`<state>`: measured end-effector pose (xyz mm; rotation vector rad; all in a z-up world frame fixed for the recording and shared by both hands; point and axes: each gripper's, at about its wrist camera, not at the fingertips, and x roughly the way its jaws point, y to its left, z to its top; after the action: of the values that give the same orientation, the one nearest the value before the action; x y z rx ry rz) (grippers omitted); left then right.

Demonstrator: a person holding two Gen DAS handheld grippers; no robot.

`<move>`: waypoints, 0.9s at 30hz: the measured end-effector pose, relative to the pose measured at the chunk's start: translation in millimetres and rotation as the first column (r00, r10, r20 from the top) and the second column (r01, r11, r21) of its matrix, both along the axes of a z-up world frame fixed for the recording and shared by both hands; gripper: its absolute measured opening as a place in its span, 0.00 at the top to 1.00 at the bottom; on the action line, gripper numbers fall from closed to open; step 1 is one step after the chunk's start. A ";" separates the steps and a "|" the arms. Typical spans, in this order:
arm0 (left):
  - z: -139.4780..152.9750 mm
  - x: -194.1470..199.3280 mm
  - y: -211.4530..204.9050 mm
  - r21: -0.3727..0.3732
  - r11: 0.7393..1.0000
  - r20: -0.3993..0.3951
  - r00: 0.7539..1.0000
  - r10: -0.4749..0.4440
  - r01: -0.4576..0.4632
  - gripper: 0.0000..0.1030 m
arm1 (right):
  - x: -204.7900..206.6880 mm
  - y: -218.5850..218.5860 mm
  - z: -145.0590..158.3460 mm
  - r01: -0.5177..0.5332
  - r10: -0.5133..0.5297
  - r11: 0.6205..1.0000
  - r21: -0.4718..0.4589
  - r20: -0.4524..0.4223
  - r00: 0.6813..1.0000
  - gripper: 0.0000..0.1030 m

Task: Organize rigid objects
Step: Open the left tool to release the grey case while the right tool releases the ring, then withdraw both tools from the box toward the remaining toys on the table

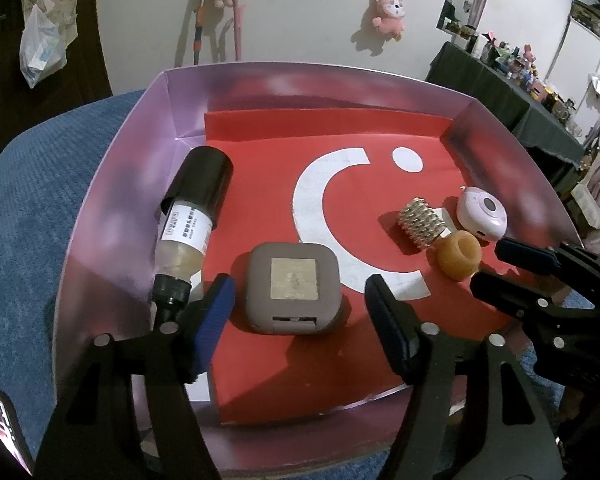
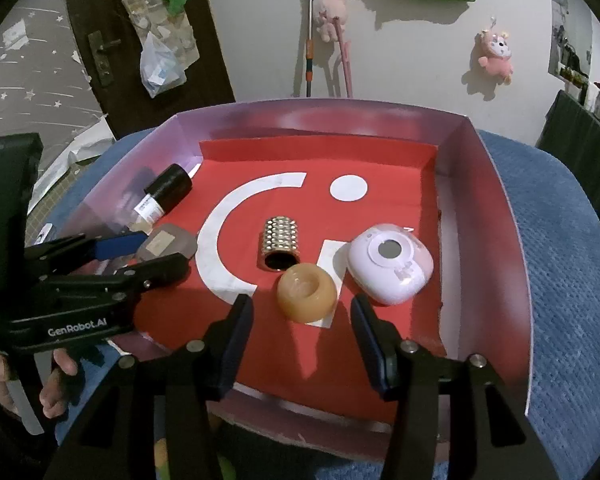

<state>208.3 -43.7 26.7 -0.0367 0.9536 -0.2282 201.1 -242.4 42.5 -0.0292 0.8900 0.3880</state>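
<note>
Both grippers stand open and empty over a shallow box (image 1: 112, 184) lined with red paper: the left gripper (image 1: 300, 300) has its jaws spread wide with the brown square case (image 1: 294, 290) lying flat just ahead and between them, untouched, while the right gripper (image 2: 302, 320) has its jaws moderately apart with the amber ring (image 2: 307, 294) just ahead of the gap. The step in hand appears to be the interval between placements; any next pick would call for advancing the jaws around the chosen piece before closing. The studded metal roller (image 2: 281, 246) and pale lilac round case (image 2: 390, 266) lie beyond the right jaws, and the black-capped bottle (image 1: 190, 216) beyond the left finger (image 1: 216, 308), all seemingly hard and intact.
</note>
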 end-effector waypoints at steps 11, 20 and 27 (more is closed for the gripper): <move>3.9 -3.6 -4.2 -0.012 1.000 0.004 1.000 -0.013 0.013 0.22 | -15.9 -5.6 10.1 -0.005 0.005 1.000 0.026 0.026 1.000 0.41; 9.5 -9.1 -8.5 -0.018 1.000 0.015 1.000 -0.025 0.025 0.14 | -31.6 -8.1 21.9 -0.022 0.019 0.998 0.059 0.054 0.998 0.35; 13.4 -14.2 -12.9 -0.021 0.999 0.022 0.999 -0.037 0.038 0.06 | -40.3 -12.1 29.8 -0.020 0.014 0.996 0.085 0.076 0.997 0.28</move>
<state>194.0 -56.6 40.1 -0.0362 0.9308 -0.2729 160.8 -254.5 72.3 0.0279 0.7984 0.4379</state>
